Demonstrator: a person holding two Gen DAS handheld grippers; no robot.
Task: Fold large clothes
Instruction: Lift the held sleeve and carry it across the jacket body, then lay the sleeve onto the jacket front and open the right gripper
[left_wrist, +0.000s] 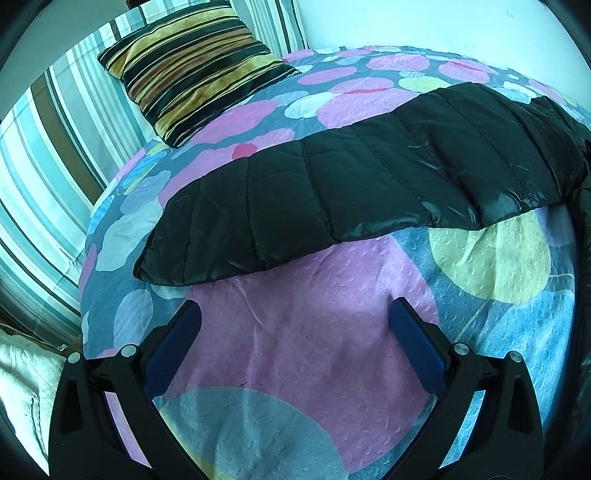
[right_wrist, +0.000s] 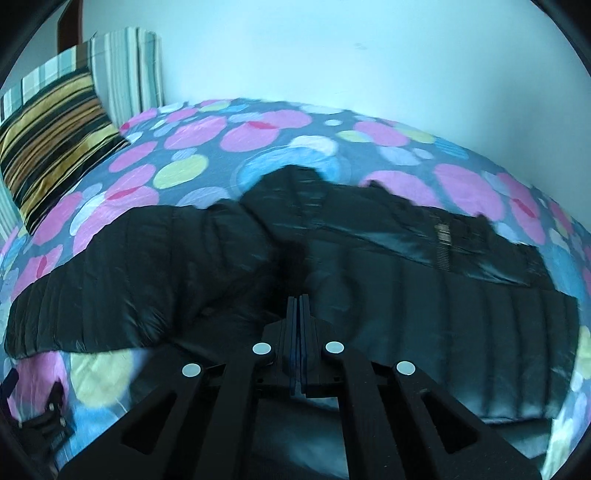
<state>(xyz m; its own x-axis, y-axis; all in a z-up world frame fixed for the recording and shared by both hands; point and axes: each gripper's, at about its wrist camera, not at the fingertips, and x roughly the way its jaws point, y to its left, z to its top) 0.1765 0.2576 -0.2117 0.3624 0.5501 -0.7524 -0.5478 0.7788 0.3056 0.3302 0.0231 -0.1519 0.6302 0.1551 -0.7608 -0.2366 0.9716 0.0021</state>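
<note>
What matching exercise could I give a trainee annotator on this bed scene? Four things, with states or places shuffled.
Things:
1. left gripper
2. right gripper
3. black puffer jacket
4. striped cushion

States or places:
A. lies spread across the dotted bedspread
B. jaws wide apart, over bare bedspread
C. at the head of the bed
D. fingers pressed together, above the jacket

Pairs: 1-B, 2-D, 3-A, 4-C

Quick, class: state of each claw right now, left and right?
Left claw: open, empty, over the dotted pink-and-blue bedspread.
Right claw: closed, over the black quilted puffer jacket; whether it pinches fabric cannot be told.
</note>
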